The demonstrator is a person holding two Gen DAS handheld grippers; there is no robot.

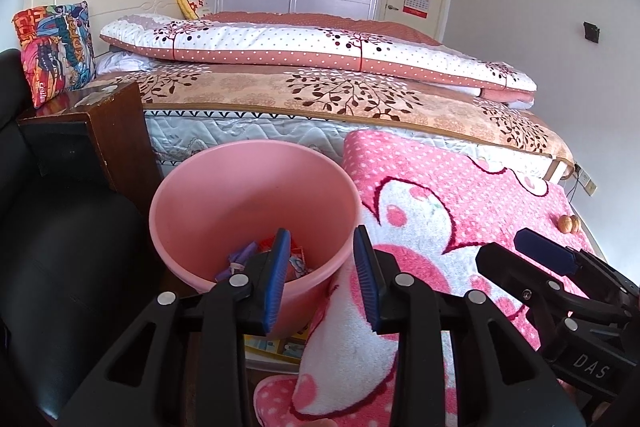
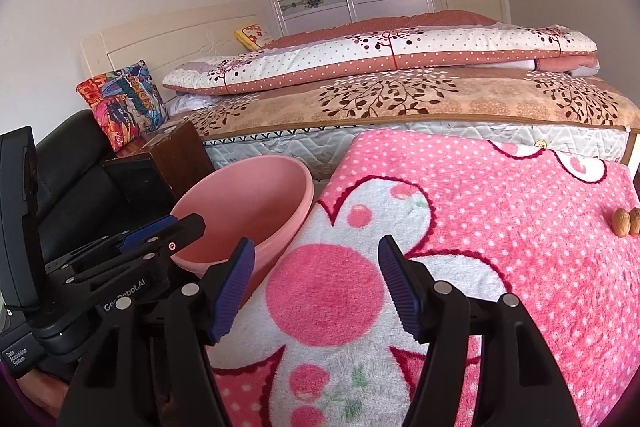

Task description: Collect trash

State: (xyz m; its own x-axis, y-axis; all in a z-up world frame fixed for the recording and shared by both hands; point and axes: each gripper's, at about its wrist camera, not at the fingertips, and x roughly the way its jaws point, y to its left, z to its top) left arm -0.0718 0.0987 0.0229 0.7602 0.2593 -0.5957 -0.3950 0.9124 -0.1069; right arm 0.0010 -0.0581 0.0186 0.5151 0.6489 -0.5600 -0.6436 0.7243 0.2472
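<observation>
A pink plastic bin (image 1: 224, 187) stands beside the pink dotted blanket (image 1: 460, 195); it also shows in the right wrist view (image 2: 256, 195). Inside it lie purple and red wrappers (image 1: 244, 259). My left gripper (image 1: 322, 279) is open and empty, hovering over the bin's near rim. My right gripper (image 2: 316, 287) is open and empty above the blanket (image 2: 500, 207), to the right of the bin. Two walnuts (image 2: 626, 222) lie on the blanket at the far right, also visible in the left wrist view (image 1: 570, 223).
A dark wooden nightstand (image 1: 108, 131) and a black leather seat (image 1: 60, 227) stand left of the bin. The bed (image 1: 320, 87) with folded quilts runs behind. A colourful cushion (image 1: 56, 47) leans by the headboard.
</observation>
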